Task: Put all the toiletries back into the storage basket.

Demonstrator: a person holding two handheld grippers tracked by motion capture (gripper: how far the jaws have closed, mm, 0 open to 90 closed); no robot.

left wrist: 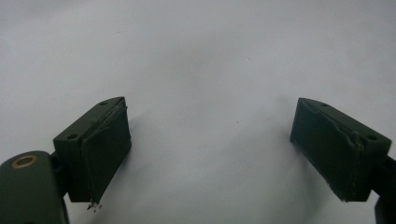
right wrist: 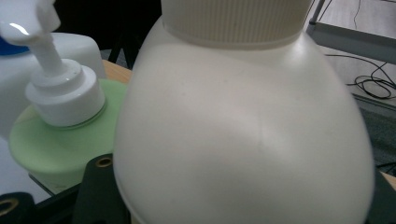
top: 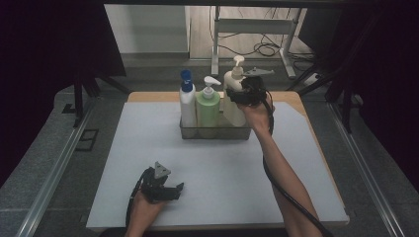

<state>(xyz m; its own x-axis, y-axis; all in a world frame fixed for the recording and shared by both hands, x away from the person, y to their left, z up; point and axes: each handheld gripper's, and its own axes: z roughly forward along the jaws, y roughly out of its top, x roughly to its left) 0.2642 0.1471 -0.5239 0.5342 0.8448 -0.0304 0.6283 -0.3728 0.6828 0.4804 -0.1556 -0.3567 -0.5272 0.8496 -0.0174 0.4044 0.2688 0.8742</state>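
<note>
Three pump bottles [top: 207, 101], one metal basket [top: 215, 132], two grippers [top: 165, 190]

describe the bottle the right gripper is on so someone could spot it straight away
At the far edge of the white table stands a metal basket holding three pump bottles in a row. The cream bottle is the rightmost, with the right gripper closed on its body. Its neighbours are a green bottle in the middle and a white one with a blue cap at the left.
</note>
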